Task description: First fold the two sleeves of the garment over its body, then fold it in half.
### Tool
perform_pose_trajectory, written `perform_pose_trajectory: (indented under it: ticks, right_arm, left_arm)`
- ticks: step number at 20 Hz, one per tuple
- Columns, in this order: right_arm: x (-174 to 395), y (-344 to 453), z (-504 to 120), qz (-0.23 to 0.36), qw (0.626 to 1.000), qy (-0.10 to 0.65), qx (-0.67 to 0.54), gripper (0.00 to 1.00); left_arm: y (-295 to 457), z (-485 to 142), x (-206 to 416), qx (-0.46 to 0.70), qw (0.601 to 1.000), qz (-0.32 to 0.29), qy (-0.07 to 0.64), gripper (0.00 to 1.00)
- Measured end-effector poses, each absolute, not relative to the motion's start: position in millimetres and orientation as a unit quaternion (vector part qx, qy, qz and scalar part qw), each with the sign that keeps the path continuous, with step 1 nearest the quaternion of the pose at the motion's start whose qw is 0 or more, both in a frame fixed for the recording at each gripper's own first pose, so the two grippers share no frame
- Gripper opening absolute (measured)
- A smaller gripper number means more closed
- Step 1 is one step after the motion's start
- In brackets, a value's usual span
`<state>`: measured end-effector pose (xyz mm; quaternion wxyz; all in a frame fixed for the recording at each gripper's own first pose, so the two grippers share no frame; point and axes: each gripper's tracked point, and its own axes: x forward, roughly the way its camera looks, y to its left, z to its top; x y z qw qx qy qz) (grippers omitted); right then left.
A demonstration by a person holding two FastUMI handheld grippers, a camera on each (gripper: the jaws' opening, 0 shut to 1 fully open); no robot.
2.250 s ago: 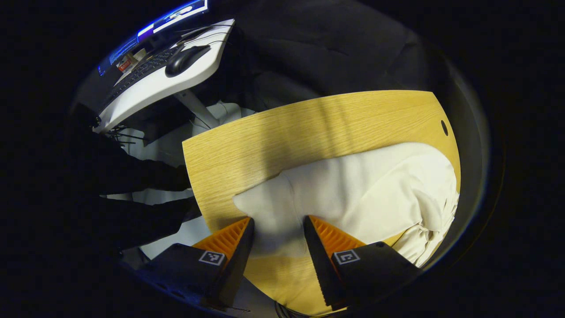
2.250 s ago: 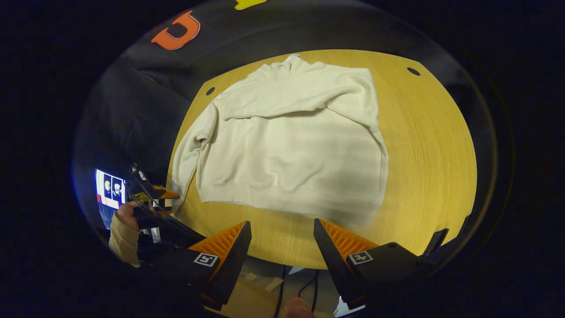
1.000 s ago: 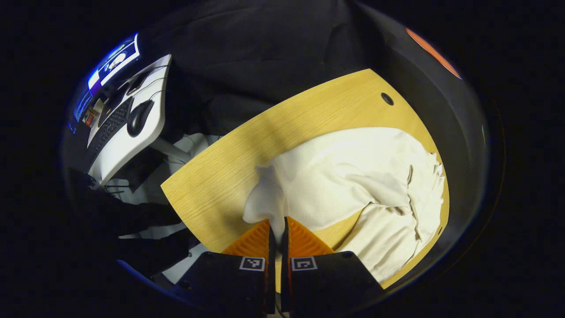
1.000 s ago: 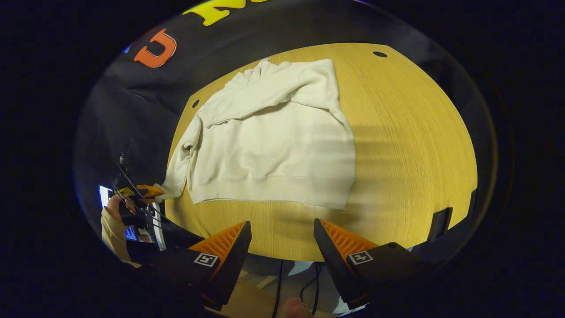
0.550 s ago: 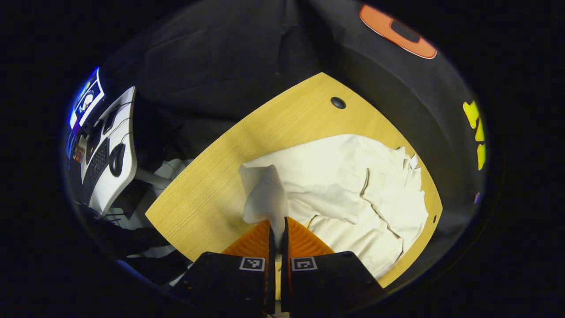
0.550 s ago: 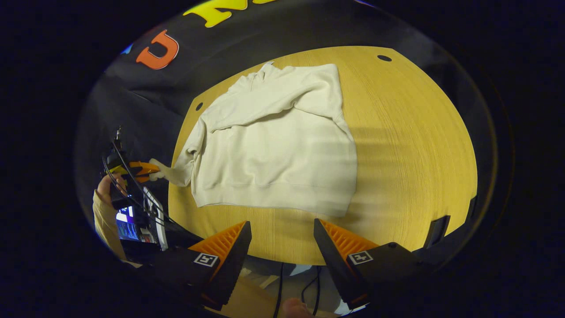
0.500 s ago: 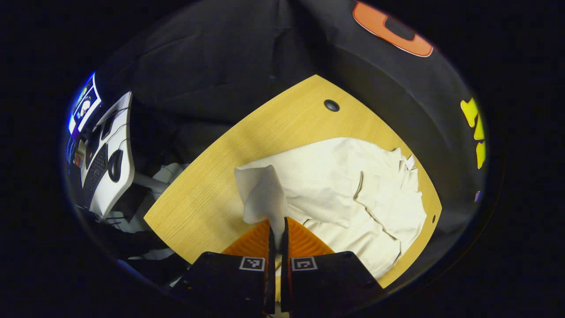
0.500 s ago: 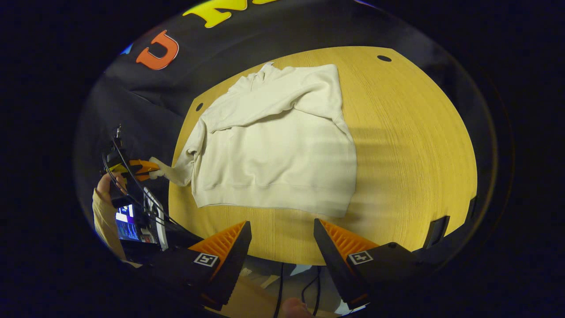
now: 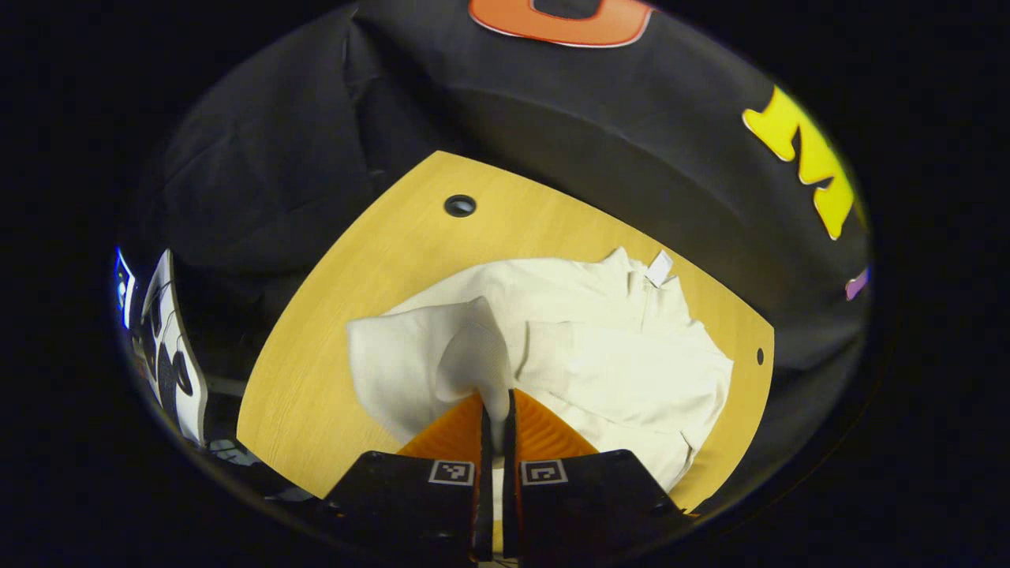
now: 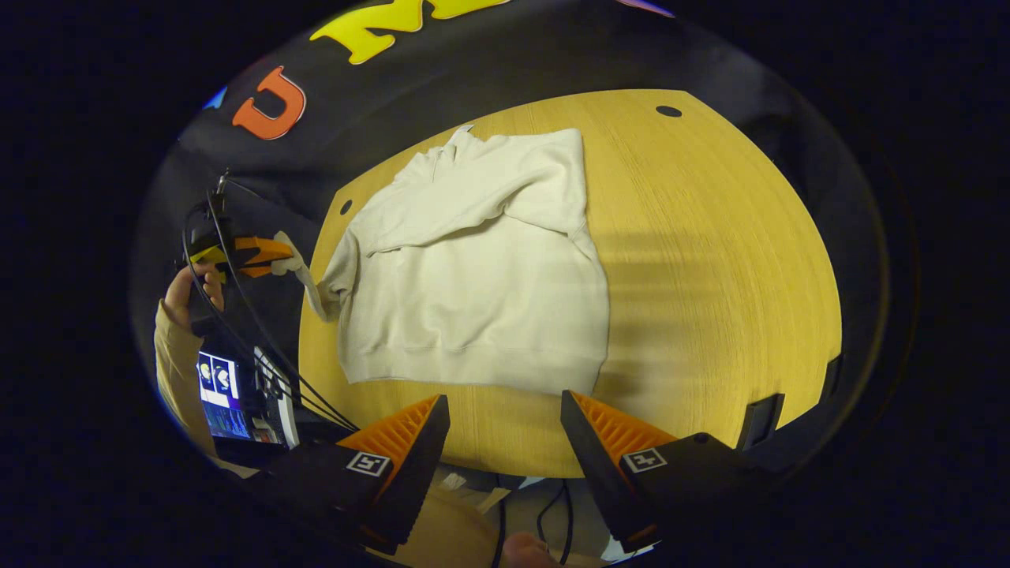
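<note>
Recording booth in a lab/office space, not a home.
Black cloth wall (image 10: 505, 71) wraps the scene from 9 to 3 o'clock behind a bare wood-grain table (image 10: 710, 260) w/ round cable holes (image 10: 668, 111) in the top. At 8 o'clock in right gripper view, a lit screen (image 10: 221, 394) beside the booth; cables (image 10: 544, 505) hang under the table's near edge at 6. In left gripper view, at 8–9 o'clock, a white desk (image 9: 170, 347) stands outside the cloth w/ dark gear on it, too small to make out.

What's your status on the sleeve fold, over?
Left gripper shut on the sleeve cuff, lifted off the table. Right gripper open, hanging at the near edge. One sleeve lies across the sweatshirt. No obstruction seen.
</note>
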<state>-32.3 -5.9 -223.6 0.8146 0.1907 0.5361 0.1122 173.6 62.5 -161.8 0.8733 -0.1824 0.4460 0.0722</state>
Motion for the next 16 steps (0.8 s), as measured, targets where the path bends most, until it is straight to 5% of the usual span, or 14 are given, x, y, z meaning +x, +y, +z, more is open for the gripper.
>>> perform_pose_trajectory:
  ticks: [16]
  right_arm:
    - [-20.7,-43.7,-230.7,0.078,0.807,0.544,0.216,0.91]
  left_arm:
    - [-203.2,-205.3,248.5,-0.153,0.852,-0.079,0.494,0.08]
